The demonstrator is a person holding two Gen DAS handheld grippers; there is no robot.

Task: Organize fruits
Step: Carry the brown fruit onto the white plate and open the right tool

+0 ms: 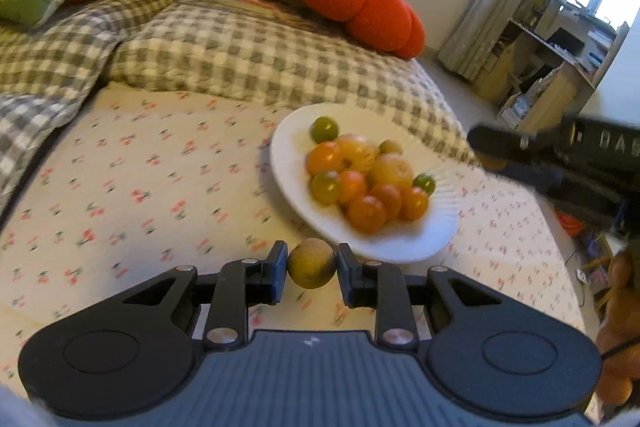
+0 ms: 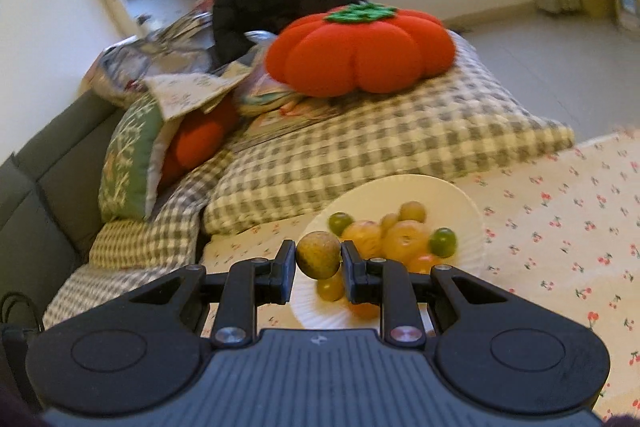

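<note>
A brownish-green round fruit [image 1: 311,263] sat pinched between the fingers of the left gripper [image 1: 312,269], just short of the white plate [image 1: 416,243] at about one o'clock. The plate rested on the cherry-print bedsheet [image 1: 140,187], heaped with orange, yellow and green fruits [image 1: 366,175]. The right gripper [image 2: 319,263] likewise clamped a similar brownish fruit [image 2: 318,255] above the plate's near edge [image 2: 316,311]. At twelve o'clock lay a checked blanket [image 2: 360,143] and a red pumpkin cushion [image 2: 360,51].

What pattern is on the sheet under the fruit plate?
Little red cherries with green stems on a cream sheet, clearest in the right wrist view beside the white plate.
</note>
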